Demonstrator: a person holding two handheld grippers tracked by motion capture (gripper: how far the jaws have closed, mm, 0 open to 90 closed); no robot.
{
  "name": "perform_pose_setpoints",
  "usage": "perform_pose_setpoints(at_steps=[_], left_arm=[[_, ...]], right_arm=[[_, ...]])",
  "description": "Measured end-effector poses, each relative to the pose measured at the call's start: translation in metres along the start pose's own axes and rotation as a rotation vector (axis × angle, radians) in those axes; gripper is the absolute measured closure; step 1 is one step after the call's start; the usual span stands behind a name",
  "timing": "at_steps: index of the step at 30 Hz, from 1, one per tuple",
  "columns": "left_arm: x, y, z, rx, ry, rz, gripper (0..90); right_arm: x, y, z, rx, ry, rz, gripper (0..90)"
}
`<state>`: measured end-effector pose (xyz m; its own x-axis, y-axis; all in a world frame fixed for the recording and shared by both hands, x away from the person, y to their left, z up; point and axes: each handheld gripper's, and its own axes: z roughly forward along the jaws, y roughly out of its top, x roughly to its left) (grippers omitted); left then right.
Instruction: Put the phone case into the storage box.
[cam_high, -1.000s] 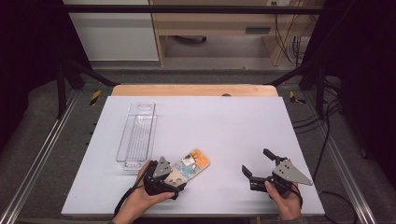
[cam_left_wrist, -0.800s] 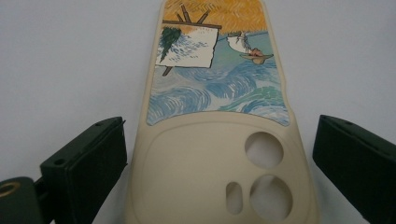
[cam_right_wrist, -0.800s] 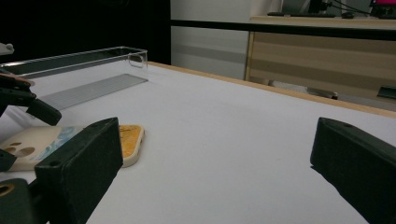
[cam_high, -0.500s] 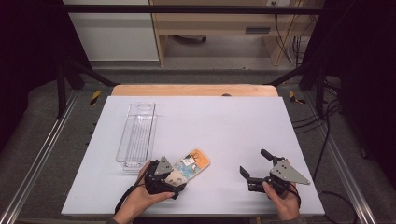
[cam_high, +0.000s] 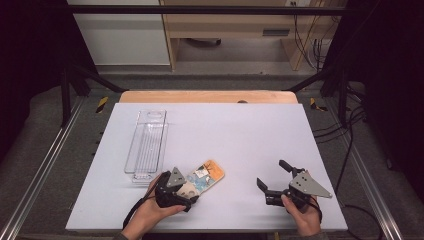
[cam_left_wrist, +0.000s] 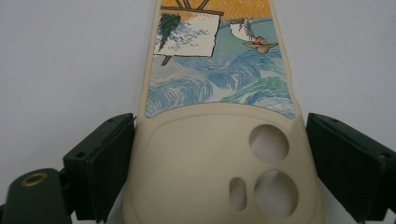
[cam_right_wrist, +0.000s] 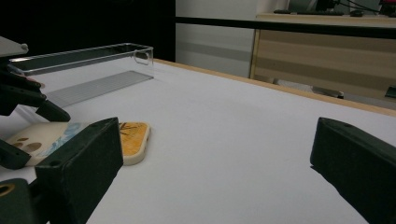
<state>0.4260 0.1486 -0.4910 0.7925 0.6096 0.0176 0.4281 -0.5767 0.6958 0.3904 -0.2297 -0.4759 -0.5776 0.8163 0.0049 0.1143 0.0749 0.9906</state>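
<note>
A phone case (cam_high: 206, 176) with a cream camera end and a painted blue and orange back lies near the table's front left. My left gripper (cam_high: 192, 189) holds its cream end: in the left gripper view both black jaws press the sides of the phone case (cam_left_wrist: 219, 158), so the left gripper (cam_left_wrist: 222, 121) is shut on it. At the front right my right gripper (cam_high: 271, 173) stands open with nothing between its jaws. Seen from the right gripper (cam_right_wrist: 217, 128), the phone case (cam_right_wrist: 133, 135) lies off to the left.
A long clear plastic tray (cam_high: 147, 142) lies at the left, just behind the case, and it also appears as the clear tray (cam_right_wrist: 84, 60) in the right gripper view. The white tabletop (cam_high: 240, 130) has a wooden far edge (cam_high: 207, 96). Metal rails run along both sides.
My right gripper has drifted slightly to the left, still open. The left gripper and the phone case have hardly moved.
</note>
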Motion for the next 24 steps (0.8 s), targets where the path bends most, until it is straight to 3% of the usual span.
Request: perform_pose_setpoints(at_steps=[4, 12, 24], left_arm=[[-0.001, 0.002, 0.0, 0.008, 0.005, -0.001, 10.7], [-0.002, 0.007, -0.005, -0.034, 0.005, 0.003, 11.2], [-0.002, 0.035, -0.02, -0.098, -0.001, 0.025, 11.2]], right_arm=[[0.0, 0.0, 0.0, -0.001, 0.0, 0.002, 2.5], [0.001, 0.0, 0.0, 0.0, 0.0, 0.001, 2.5], [0.002, 0.002, 0.001, -0.005, -0.019, -0.012, 2.4]])
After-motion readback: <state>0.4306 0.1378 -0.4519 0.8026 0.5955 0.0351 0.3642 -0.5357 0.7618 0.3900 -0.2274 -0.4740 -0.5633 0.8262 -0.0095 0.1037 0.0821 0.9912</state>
